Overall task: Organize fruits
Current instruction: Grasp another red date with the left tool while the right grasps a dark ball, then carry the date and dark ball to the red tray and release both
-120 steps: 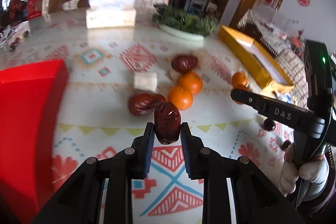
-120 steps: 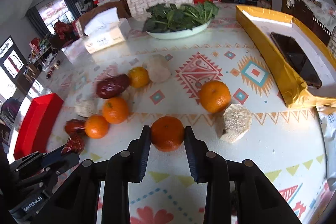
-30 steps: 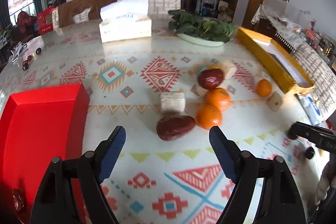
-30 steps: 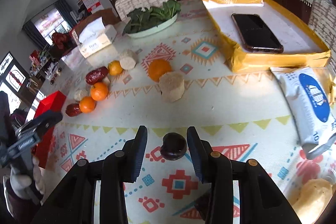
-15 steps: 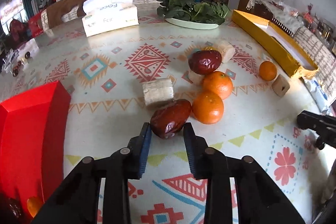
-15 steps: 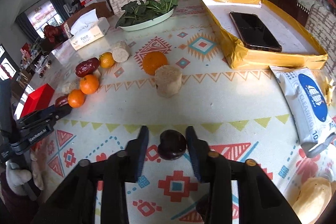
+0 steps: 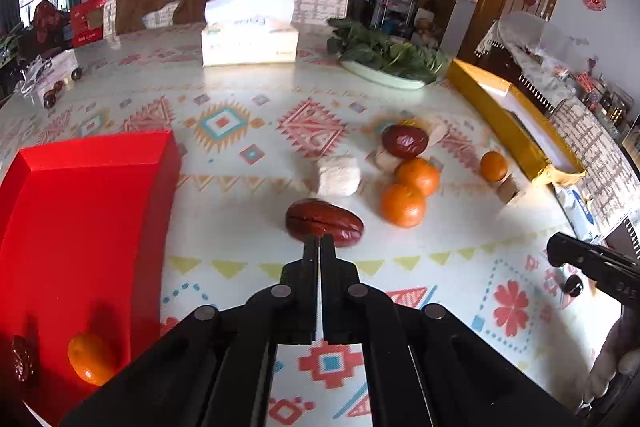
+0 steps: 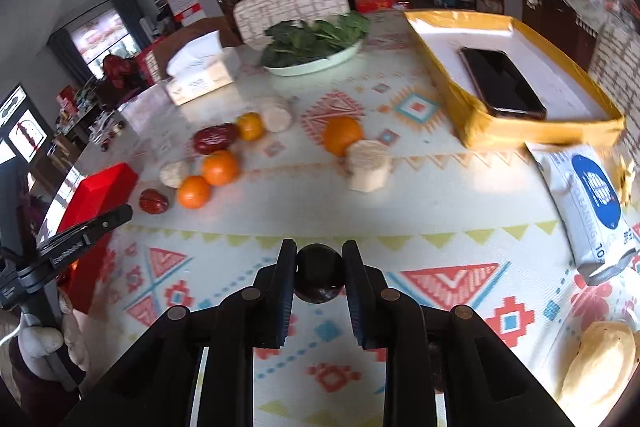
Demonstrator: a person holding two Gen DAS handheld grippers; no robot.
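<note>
My left gripper (image 7: 320, 241) is shut with its fingers together and nothing between them, its tips just in front of a red date (image 7: 325, 222) lying on the tablecloth. The red box (image 7: 88, 211) at the left holds an orange (image 7: 91, 358) and a date (image 7: 22, 363). Two oranges (image 7: 402, 205) (image 7: 417, 175), another date (image 7: 404, 141) and a third orange (image 7: 493, 166) lie beyond. My right gripper (image 8: 319, 259) is shut on a dark round fruit (image 8: 319, 273), just above the cloth. The left gripper (image 8: 86, 229) shows in the right wrist view near the red box (image 8: 100, 187).
White cut pieces (image 7: 338, 175) (image 8: 367, 165) lie among the fruit. A yellow tray (image 8: 508, 123) holds a phone (image 8: 502, 83). A plate of greens (image 7: 386, 65), a tissue box (image 7: 250, 37), a wipes pack (image 8: 592, 199) and a pale fruit (image 8: 600, 359) are also on the table.
My left gripper's fingers, earlier on either side of the red date, have closed together without it and pulled back. My right gripper has closed on the dark fruit.
</note>
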